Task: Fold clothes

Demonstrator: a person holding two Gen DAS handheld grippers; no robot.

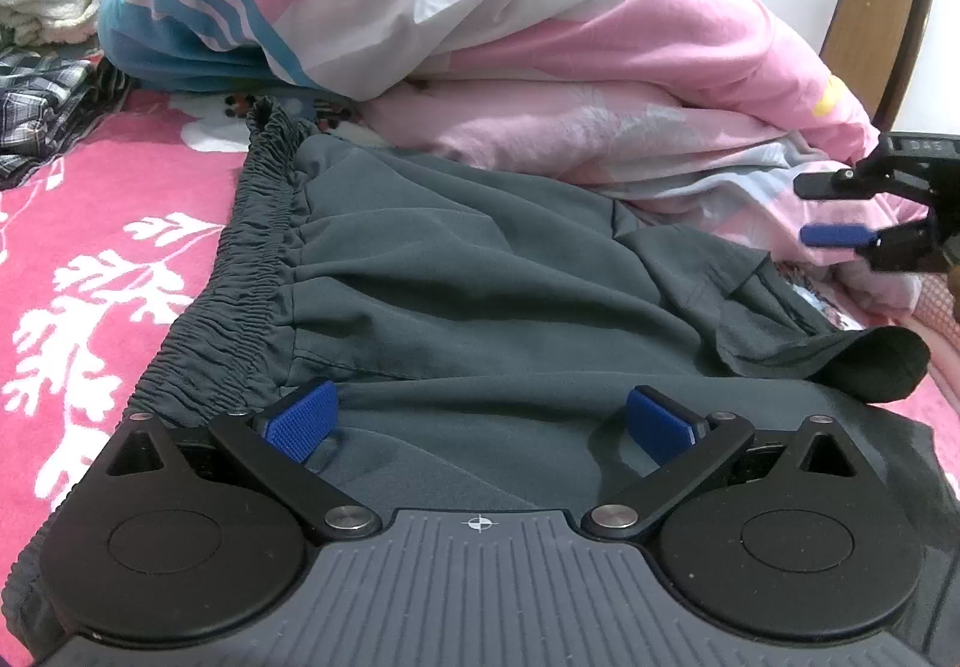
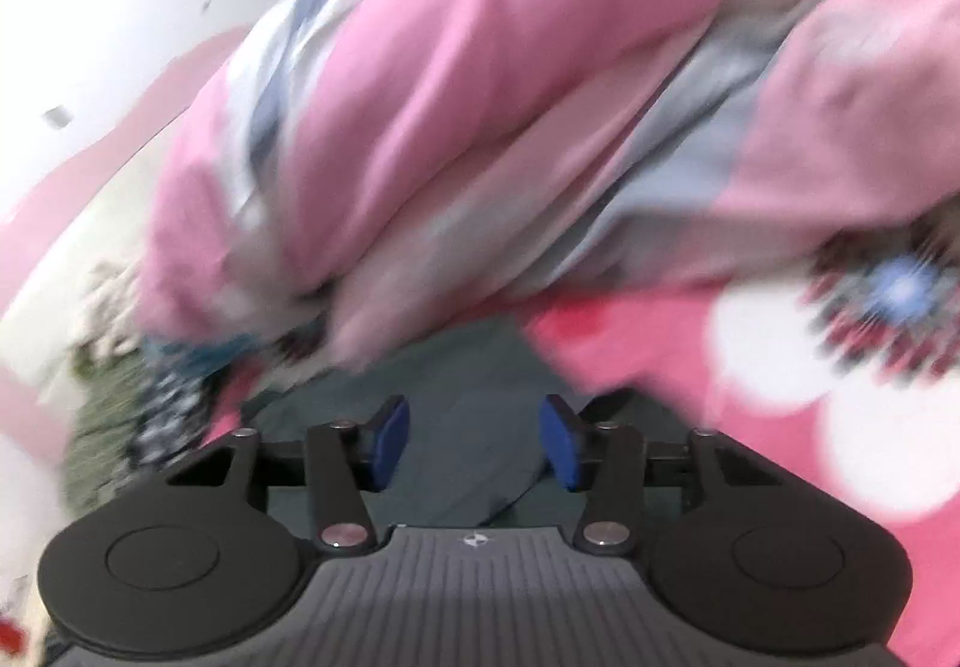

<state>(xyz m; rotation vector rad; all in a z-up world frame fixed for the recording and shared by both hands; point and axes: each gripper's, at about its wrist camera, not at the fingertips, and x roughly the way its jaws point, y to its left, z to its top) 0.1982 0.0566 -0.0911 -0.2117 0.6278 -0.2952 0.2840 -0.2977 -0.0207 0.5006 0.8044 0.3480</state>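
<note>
Shorts (image 1: 480, 271) mid-frame, rumpled | we see left hand-held gripper (image 1: 480, 421) spread, right hand-held gripper (image 2: 474, 442) spread | risk: creases folded in.

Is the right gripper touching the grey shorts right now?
Apart. In the left wrist view the right gripper hangs open above the grey shorts, with pink quilt showing behind it.

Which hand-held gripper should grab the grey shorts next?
Left. The left hand-held gripper is open, low over the grey shorts; the right hand-held gripper hangs beyond the shorts' far edge, its view blurred.
</note>
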